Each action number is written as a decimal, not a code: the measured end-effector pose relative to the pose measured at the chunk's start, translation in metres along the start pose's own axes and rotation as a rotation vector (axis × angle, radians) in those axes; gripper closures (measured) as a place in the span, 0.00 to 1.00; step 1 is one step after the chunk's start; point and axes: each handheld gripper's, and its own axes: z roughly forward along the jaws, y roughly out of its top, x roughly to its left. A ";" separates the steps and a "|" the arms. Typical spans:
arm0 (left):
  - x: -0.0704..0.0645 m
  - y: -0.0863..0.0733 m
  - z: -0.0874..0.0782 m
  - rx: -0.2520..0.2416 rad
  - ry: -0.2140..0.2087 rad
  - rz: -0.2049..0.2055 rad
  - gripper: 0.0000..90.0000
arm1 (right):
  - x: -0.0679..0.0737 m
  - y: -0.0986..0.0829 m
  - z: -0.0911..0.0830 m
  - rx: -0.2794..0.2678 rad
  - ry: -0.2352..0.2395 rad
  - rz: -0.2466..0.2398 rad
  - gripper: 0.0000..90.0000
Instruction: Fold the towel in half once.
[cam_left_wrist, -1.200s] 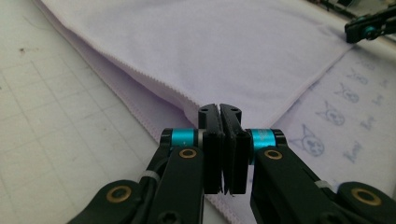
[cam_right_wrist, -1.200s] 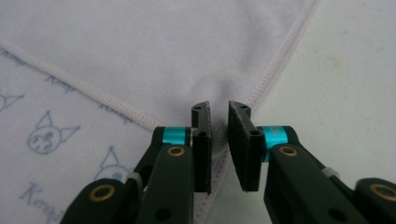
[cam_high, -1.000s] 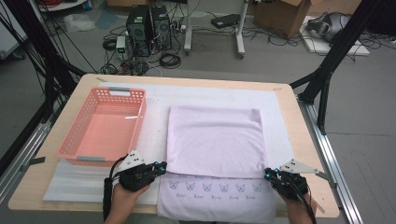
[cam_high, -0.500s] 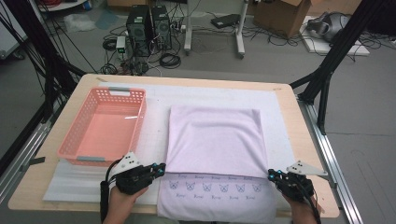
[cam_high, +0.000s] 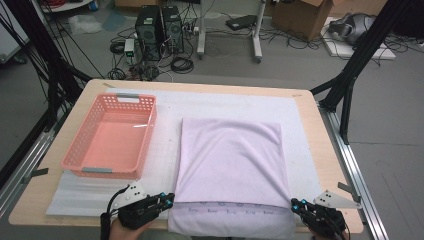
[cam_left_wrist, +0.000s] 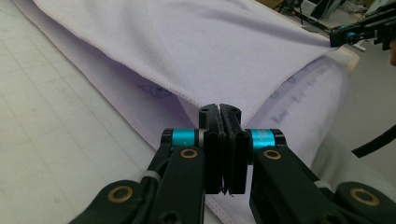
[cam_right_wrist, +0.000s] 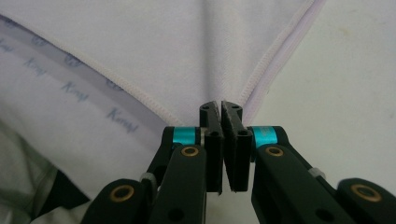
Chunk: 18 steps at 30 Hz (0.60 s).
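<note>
A lavender towel (cam_high: 230, 160) lies folded on the white mat, with a printed border strip (cam_high: 235, 211) exposed along its near edge. My left gripper (cam_high: 169, 199) is shut on the upper layer's near left corner, and the left gripper view shows the hem pinched between its jaws (cam_left_wrist: 219, 109). At the near right corner my right gripper (cam_high: 296, 204) is shut on the same layer, the stitched hem (cam_right_wrist: 254, 88) meeting the closed jaws (cam_right_wrist: 220, 106). The right gripper (cam_left_wrist: 348, 33) also shows far off in the left gripper view.
A pink plastic basket (cam_high: 112, 137) stands empty on the left of the table, close to the towel's left side. The white gridded mat (cam_high: 165, 150) covers most of the wooden table (cam_high: 320, 150). Black frame legs and cables lie beyond the far edge.
Both grippers have drawn toward the near table edge, pulling the towel's upper layer with them. Less of the printed border strip shows than before.
</note>
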 end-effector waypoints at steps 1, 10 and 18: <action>-0.002 -0.001 -0.002 -0.001 -0.004 -0.001 0.98 | 0.002 -0.002 -0.002 0.001 0.002 -0.006 0.97; -0.023 -0.011 -0.027 -0.006 -0.036 0.018 0.98 | 0.018 -0.017 -0.023 0.011 0.028 -0.014 0.97; -0.031 -0.018 -0.032 0.036 -0.050 0.020 0.97 | 0.029 -0.029 -0.036 0.028 0.040 -0.015 0.97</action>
